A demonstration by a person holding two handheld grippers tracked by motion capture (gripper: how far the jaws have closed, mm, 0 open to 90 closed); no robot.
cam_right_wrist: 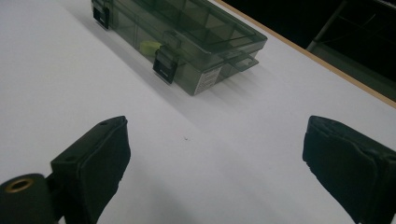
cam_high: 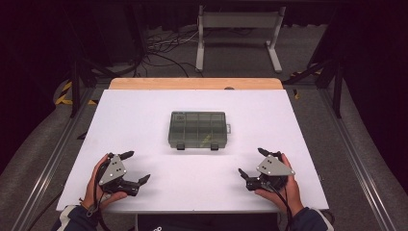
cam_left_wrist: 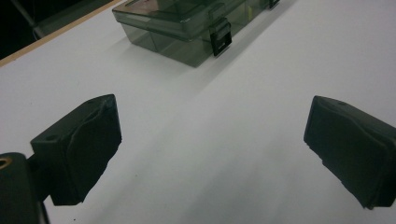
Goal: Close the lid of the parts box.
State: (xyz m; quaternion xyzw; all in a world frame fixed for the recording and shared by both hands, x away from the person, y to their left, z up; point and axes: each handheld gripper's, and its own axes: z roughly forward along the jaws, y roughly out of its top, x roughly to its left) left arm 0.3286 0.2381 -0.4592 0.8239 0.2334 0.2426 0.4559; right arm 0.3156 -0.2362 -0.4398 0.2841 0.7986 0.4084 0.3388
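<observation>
- Since both the left gripper (cam_high: 131, 168) and the right gripper (cam_high: 254, 163) have their jaws spread wide with nothing held, neither needs opening further for the approach.
- The box (cam_high: 197, 129) lies shut mid-table (cam_high: 144, 120), well apart from both grippers, its two latches (cam_right_wrist: 164, 64) facing the person.
- Likely step: reach for the latches. Bring each gripper in low and straight, one per latch.
- Steady the light plastic box with one gripper, or it may slide on the smooth table.
- A small yellow-green piece (cam_right_wrist: 150, 46) sits inside; avoid tilting.
</observation>
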